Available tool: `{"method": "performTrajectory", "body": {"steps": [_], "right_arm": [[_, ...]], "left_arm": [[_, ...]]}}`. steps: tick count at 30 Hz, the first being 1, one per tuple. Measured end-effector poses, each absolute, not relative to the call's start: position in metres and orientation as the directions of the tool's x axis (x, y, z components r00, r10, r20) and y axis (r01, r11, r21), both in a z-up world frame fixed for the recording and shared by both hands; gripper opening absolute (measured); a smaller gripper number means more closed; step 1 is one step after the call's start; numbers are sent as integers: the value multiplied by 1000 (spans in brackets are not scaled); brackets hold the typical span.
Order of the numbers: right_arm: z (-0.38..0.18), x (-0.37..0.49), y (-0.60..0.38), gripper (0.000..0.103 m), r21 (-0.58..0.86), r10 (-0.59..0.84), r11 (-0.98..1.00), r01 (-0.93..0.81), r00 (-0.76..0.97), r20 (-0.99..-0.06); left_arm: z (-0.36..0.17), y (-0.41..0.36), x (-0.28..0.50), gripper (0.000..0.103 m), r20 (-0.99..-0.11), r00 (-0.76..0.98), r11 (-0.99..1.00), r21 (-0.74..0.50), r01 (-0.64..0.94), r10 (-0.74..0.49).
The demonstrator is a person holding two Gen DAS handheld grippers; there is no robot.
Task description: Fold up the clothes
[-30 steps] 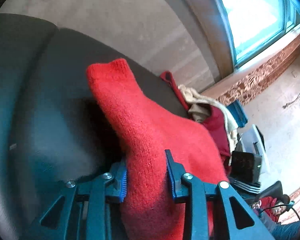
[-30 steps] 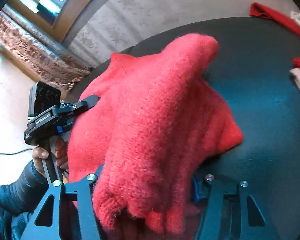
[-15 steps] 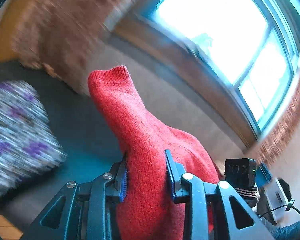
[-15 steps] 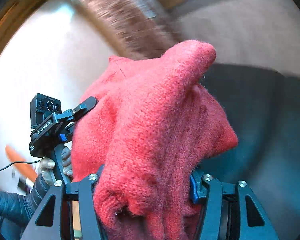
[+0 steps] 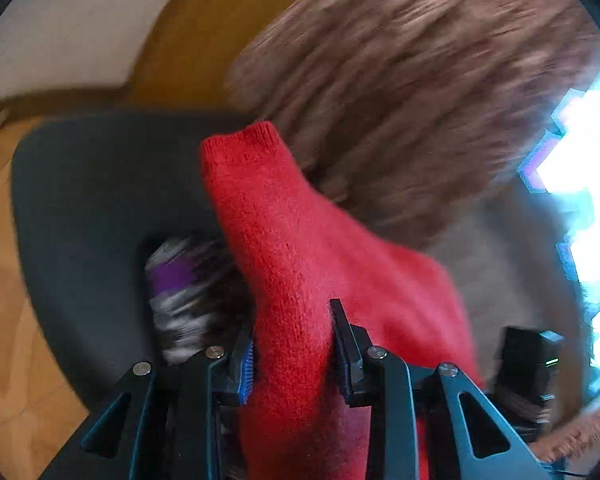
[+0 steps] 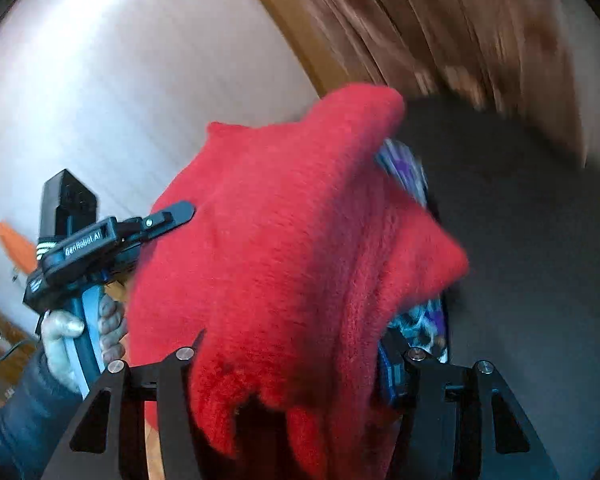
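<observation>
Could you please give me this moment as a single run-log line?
phase: carrying | held: red sweater | left claw: opening, sweater between | right claw: opening, sweater between | below: patterned garment on dark surface

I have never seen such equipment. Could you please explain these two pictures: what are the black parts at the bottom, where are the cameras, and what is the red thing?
No robot: a person carries a hand-held two-finger gripper in each hand, each with a camera looking along its fingers. One picture comes from the left gripper, the other from the right gripper. Both have a red knitted sweater between their jaws, which are opening. The right view also shows the person's hand on the left handle. Below lies a dark grey surface with a purple patterned cloth. The background is blurred.
</observation>
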State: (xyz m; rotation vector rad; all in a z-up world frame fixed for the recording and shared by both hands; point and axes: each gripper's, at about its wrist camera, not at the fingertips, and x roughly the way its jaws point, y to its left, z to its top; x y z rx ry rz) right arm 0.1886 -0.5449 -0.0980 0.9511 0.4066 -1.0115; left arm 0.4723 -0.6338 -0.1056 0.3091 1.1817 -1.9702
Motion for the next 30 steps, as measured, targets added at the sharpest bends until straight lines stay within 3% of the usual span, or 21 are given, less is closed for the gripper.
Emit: {"method": "performTrajectory", "body": {"steps": [2,8,12,15,17,19,22,24,26,30], "right_arm": [[-119,180,-550,70,538,-531,175,824,539,-653],[-112,166,-545,83,532,-517,198,823,549,-657],[-75,173,-538,85,355,-580,229,906,420,-698],[-36,184,-507,86,138,-722,253,958,282,-631],[-14,185,-495,87,90,-768,333,939,325,-551],[-9,208,-476,85,55,-743,449,892,407,-531],[-38,237,-465,81,-2,-670,527,850,414,-616],[-78,239,-503,81,36,-580,502,864,368,-727],[-108,220,-523,82,86,-573,463,882,372,-730],[-110,213,-519,82,115,-589,465,878,403,-701]], "left_arm": [[-124,-639,473,34,-568,-646,-225,-637,738,-510],[-93,-623,475,34,-563,-635,-254,-609,751,-529],[-52,-599,487,31,-551,-506,-235,-488,840,-664],[-31,-587,488,32,-499,-495,-271,-456,848,-711],[-22,-585,473,32,-491,-517,-321,-431,843,-701],[-21,-588,456,33,-506,-539,-350,-424,835,-673],[-38,-600,428,33,-563,-563,-341,-455,822,-606],[-64,-609,416,29,-632,-560,-289,-485,825,-537],[-81,-611,409,26,-647,-559,-269,-497,825,-519],[-81,-606,403,27,-651,-508,-253,-450,857,-564]]}}
